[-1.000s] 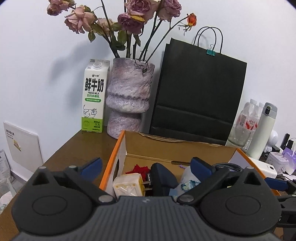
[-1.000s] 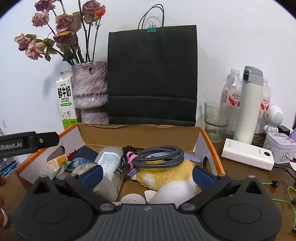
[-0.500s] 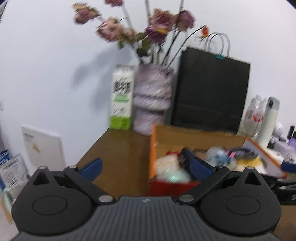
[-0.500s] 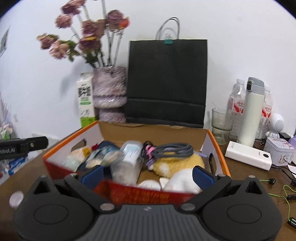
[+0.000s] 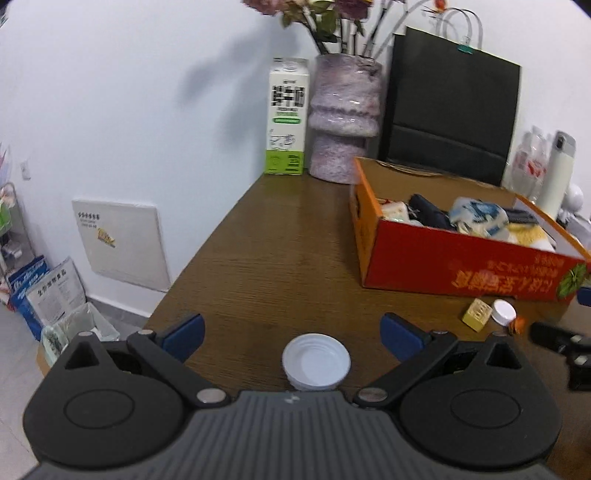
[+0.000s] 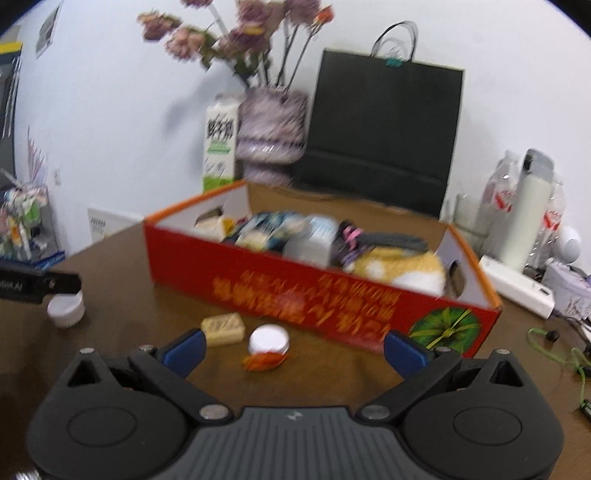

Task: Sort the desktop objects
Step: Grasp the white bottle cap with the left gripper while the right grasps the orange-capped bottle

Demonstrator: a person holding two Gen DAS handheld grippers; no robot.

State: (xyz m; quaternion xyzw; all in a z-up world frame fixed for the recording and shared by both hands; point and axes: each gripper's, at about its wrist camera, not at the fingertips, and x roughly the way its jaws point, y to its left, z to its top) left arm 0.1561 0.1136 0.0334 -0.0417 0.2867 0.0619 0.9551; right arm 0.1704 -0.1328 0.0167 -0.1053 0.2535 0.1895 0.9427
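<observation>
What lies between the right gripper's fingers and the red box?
In the right wrist view, a white-capped small bottle and a tan block lie on the table before the red box.

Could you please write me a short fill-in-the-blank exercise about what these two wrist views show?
1. The white cap lies between the open fingers of the ____ gripper.
2. The cardboard box has a front wall coloured ____.
3. The milk carton stands beside the ____ holding flowers.
4. The paper bag behind the box is ____.

Answers: left; red; vase; black

Motion blur is smearing the yellow lettering on the red cardboard box (image 6: pixel 317 295); behind it, the dried pink flowers (image 5: pixel 325 11) are running off the top edge.
</observation>
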